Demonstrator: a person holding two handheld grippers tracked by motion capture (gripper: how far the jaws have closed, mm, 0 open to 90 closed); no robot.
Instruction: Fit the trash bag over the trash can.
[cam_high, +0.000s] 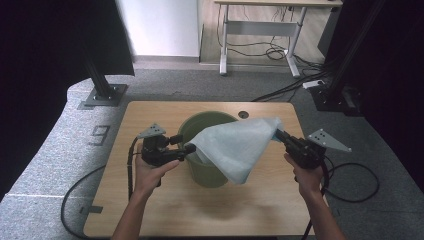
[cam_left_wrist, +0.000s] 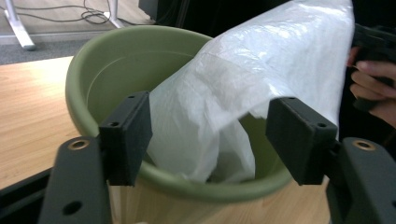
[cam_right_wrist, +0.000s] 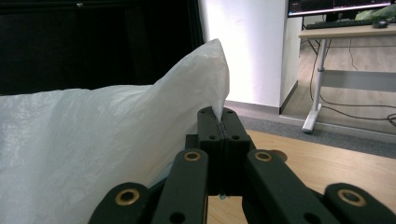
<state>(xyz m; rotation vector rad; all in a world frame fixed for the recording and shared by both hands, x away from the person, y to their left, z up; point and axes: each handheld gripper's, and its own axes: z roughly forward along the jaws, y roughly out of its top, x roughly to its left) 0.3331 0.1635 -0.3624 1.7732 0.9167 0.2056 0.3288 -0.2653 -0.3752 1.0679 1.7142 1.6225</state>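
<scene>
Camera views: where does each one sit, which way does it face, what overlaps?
High view: above the person's side, looking forward and down on the table; both forearms, left gripper, right gripper.
Left gripper view: rides that gripper, facing the green bucket; its fingers stand apart.
Right gripper view: rides that gripper, facing the far desk; fingers pinch the white bag.
All share the bag.

Soft even room light, dark curtained sides, slightly grainy frames, blurred near black jaws.
</scene>
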